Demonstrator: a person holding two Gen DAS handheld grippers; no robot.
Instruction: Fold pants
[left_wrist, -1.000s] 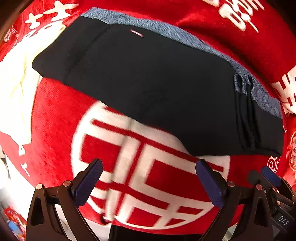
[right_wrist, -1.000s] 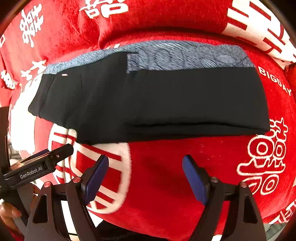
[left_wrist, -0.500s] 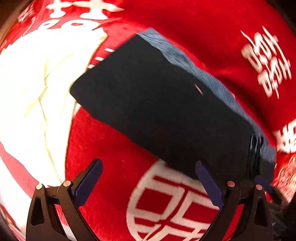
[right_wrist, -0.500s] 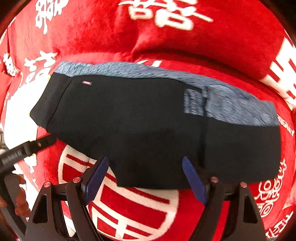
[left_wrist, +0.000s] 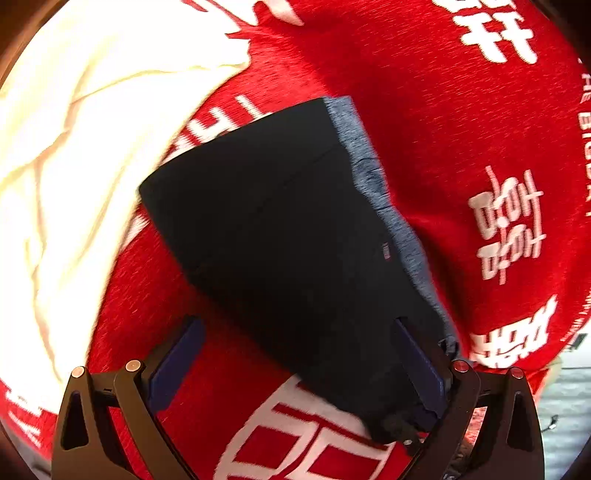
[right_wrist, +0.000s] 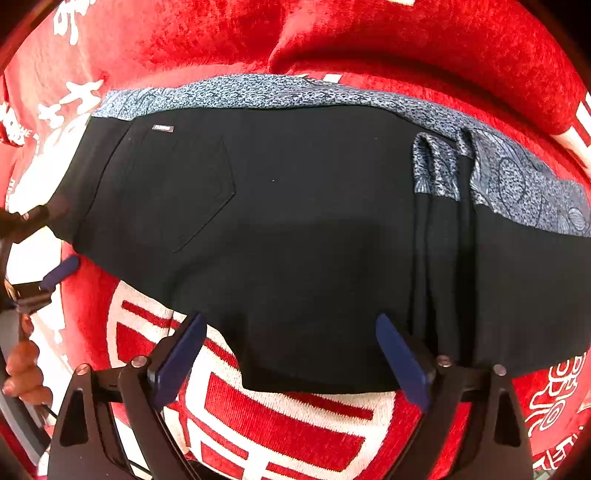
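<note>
Red plush blanket (right_wrist: 369, 37) with white characters covers everything ahead of both your grippers; a cream cloth (left_wrist: 74, 147) lies on it, off beyond your left gripper's left finger. Black pants (right_wrist: 295, 221), folded into a long band with a blue-grey patterned strip along the far edge, lie flat on the blanket. From your right gripper (right_wrist: 291, 362) the long axis runs left to right across the jaws, back pocket toward the left end, folded layers stacked at the right. From your left gripper (left_wrist: 295, 369) the band runs diagonally, from its right finger away to the upper left. Both jaws stand spread wide, gripping nothing; each near edge of the pants sits between the fingertips.
</note>
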